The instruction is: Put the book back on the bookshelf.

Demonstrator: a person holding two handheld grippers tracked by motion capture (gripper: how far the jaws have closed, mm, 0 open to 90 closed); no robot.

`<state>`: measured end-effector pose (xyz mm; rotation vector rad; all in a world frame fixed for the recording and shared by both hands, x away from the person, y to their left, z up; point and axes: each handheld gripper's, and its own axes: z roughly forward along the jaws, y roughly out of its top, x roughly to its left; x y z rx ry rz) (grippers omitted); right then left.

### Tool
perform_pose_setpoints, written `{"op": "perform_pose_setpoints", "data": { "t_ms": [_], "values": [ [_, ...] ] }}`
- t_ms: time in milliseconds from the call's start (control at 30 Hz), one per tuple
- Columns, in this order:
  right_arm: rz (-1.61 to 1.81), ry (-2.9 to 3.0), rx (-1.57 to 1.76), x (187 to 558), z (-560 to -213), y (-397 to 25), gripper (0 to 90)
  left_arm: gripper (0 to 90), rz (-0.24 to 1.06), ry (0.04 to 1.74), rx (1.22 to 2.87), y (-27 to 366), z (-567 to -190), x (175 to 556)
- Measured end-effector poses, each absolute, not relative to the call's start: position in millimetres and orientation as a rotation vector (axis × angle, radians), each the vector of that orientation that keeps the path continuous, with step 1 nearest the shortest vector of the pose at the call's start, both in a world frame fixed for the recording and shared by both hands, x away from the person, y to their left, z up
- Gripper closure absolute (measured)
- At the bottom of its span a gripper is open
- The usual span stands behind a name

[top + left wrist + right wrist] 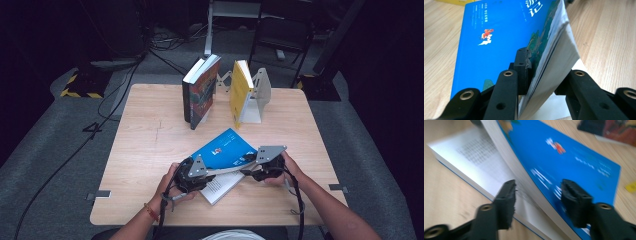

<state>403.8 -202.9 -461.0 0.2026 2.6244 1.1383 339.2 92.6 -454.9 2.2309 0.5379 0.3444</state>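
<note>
Lab or studio; floor cables (75, 150); hazard-taped stand base (80, 85)

The blue book (499, 32) near the front edge of the surface bears large white Chinese characters at the top of its cover; in the left gripper view one reads "记", the one above it is cut off. Smaller white lines beside the red figure are too small to read. Its open page (474, 150) carries blurred print. Nothing on the other books' covers can be read.
</note>
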Motion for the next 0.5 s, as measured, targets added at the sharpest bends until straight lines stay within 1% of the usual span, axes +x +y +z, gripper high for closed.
{"op": "perform_pose_setpoints", "data": {
  "t_ms": [100, 200, 333, 433, 500],
  "values": [
    [1.137, 2.61, 0.242, 414, -466, -213, 45.0, 70.7, 0.336, 0.53, 2.221, 101, -454, 341],
    [1.16, 2.605, 0.214, 422, -468, -222, 50.6, 70.6, 0.299, 0.532, 2.203, 109, -456, 346],
    [1.129, 2.567, 0.185, 418, -470, -220, 59.6, 70.6, 0.292, 0.527, 2.182, 112, -454, 350],
    [1.188, 2.551, 0.268, 416, -469, -222, 62.3, 69.8, 0.307, 0.522, 2.184, 111, -447, 355],
    [1.189, 2.541, 0.292, 413, -467, -223, 64.0, 69.0, 0.286, 0.518, 2.182, 111, -445, 362]
  ]
}}
